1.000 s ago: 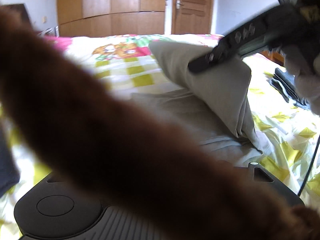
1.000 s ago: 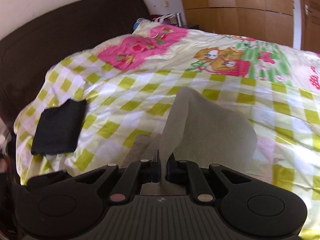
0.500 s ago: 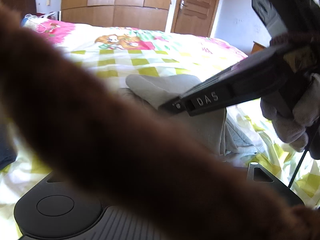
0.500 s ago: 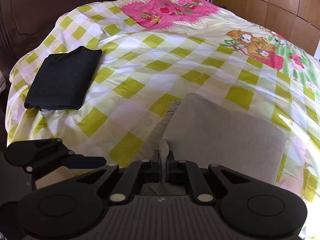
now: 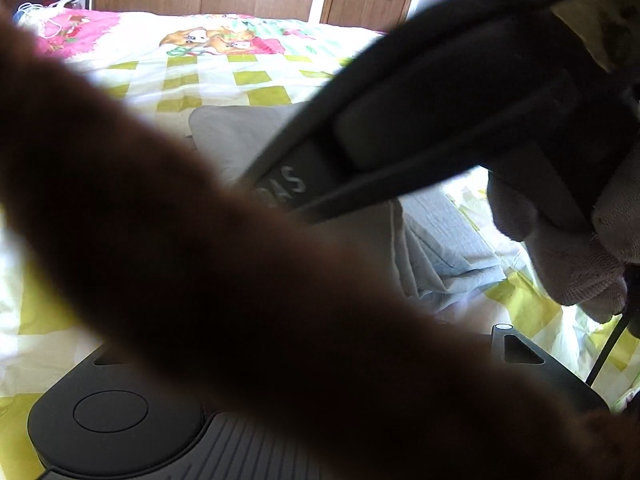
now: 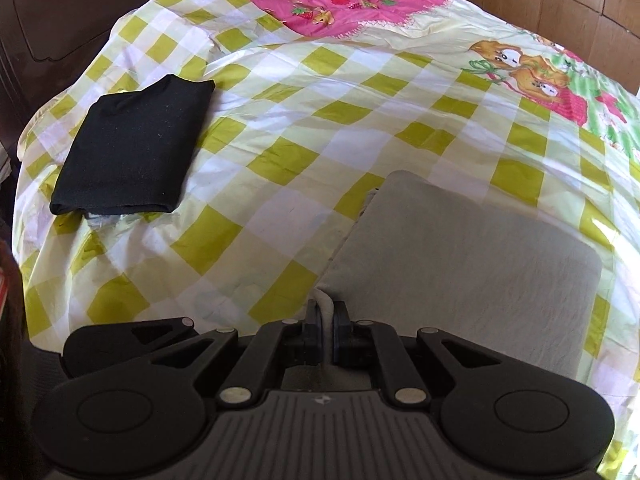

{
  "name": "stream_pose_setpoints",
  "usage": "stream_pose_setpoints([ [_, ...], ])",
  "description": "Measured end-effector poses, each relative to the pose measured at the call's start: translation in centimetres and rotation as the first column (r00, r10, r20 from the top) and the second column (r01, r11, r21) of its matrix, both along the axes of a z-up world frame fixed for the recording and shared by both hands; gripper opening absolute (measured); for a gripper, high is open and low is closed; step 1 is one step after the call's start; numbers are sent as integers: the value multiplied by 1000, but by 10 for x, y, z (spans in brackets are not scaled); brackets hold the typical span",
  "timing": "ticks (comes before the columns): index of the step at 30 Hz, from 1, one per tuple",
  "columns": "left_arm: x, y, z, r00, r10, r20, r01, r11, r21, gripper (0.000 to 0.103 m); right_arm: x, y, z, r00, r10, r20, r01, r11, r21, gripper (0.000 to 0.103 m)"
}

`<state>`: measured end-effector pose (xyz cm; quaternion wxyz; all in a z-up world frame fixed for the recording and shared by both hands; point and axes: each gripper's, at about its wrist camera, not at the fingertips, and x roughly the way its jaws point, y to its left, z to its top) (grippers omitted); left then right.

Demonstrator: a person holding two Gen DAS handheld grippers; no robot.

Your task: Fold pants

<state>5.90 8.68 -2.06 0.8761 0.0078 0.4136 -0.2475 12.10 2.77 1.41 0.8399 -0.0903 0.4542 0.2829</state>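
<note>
1. Pants [image 6: 472, 276]: grey, folded into a flat rounded rectangle on the checked bedspread [image 6: 304, 120]. The rest below is placed relative to them.
2. Near left corner of the pants: the right gripper [image 6: 326, 330] pinches a small ridge of grey cloth there, jaws nearly closed with only the fabric's thickness between the pads.
3. Far edge and right edge of the pants lie smooth and rounded on the spread; the left edge shows a lower layer of cloth peeking out just beside the top fold.
4. Left of the pants, well apart, a folded black garment [image 6: 132, 148] lies near the bed's left edge, with open checked spread between the two.
5. Beyond the pants the spread runs on bare to a pink strawberry panel [image 6: 344, 4] and a bear print [image 6: 520, 68].
6. In the left wrist view the pants [image 5: 236, 132] show as a grey fold, with looser pleated layers trailing toward the near right side.
7. Over the pants in that view the right gripper [image 5: 460, 120] crosses from the upper right, held by a gloved hand [image 5: 560, 248].
8. A blurred brown sleeve [image 5: 200, 248] covers the middle of that view and hides the left gripper's fingers, so I cannot tell how its jaws stand; only its dark body [image 5: 112, 412] shows at the bottom.
</note>
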Motion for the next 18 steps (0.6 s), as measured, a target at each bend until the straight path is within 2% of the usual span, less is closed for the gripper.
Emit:
stream_pose_setpoints([
  [3,2,3,-1,1000,3,-11,-4,1000,-18,74,3,2,-2,999,-3,-36,4,1000,21,28],
  [6,2,4,-1,1000,7,-11,-7,1000,-26,74,5,-1,-3,998,-1,-71,7,997,78,27],
  [11,-2,6,0,1000,10,6,-10,1000,-18,76,-1,5,-9,996,22,-91,-14,996,90,27],
  [14,-9,12,5,999,32,26,-31,999,-29,77,-1,2,-6,990,48,-136,-27,988,153,28],
  [18,-20,32,13,995,93,32,-90,993,-80,77,4,-17,11,995,-4,-96,24,978,205,28],
])
